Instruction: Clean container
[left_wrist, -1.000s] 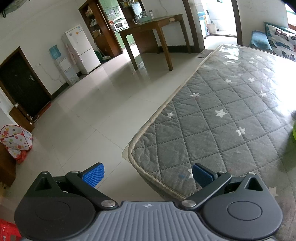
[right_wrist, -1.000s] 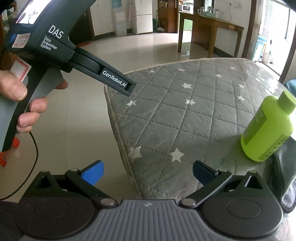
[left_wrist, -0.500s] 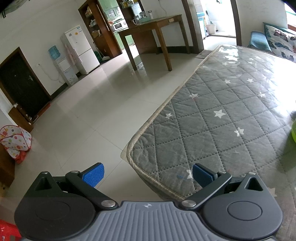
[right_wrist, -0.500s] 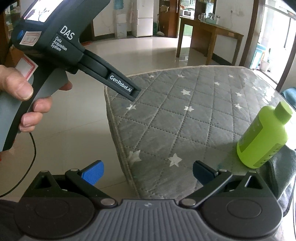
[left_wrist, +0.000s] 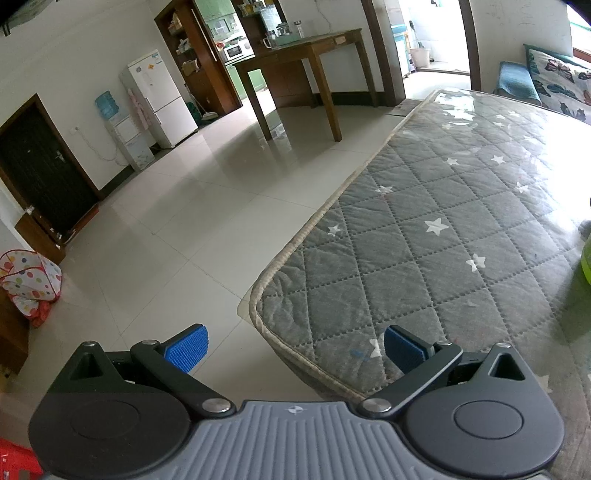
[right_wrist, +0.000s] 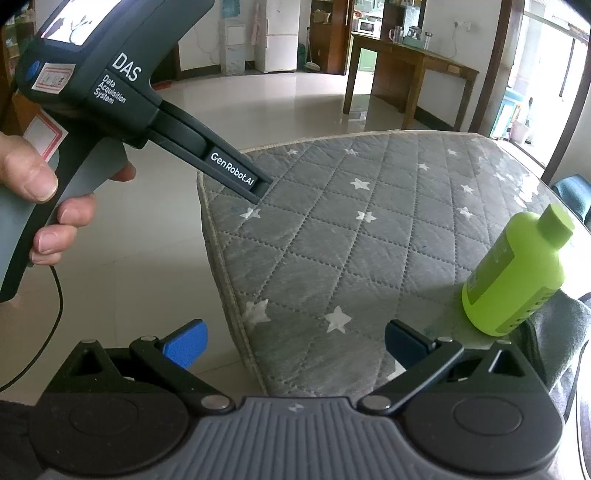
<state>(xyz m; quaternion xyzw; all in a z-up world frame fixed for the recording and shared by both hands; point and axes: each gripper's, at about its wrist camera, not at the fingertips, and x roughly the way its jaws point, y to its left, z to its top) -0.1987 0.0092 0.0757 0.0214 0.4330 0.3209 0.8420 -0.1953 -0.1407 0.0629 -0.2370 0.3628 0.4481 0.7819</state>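
A lime-green bottle (right_wrist: 513, 273) with a green cap stands on the grey star-quilted mat (right_wrist: 369, 236), at the right of the right wrist view. A dark grey cloth (right_wrist: 554, 336) lies right beside it. A sliver of the bottle (left_wrist: 586, 258) shows at the right edge of the left wrist view. My right gripper (right_wrist: 293, 345) is open and empty, low over the mat's near corner, left of the bottle. My left gripper (left_wrist: 295, 347) is open and empty over the mat's edge (left_wrist: 280, 258); its body (right_wrist: 122, 92) shows at upper left in the right wrist view.
The mat (left_wrist: 461, 221) covers a table beside a glossy tiled floor (left_wrist: 184, 221). A wooden table (left_wrist: 306, 62), a white fridge (left_wrist: 159, 96) and a water dispenser (left_wrist: 122, 136) stand far off. A polka-dot bag (left_wrist: 29, 280) lies on the floor at left.
The right gripper's view has shifted, bringing the green bottle further left and more fully into view. The left gripper has drifted slightly. Both stay open.
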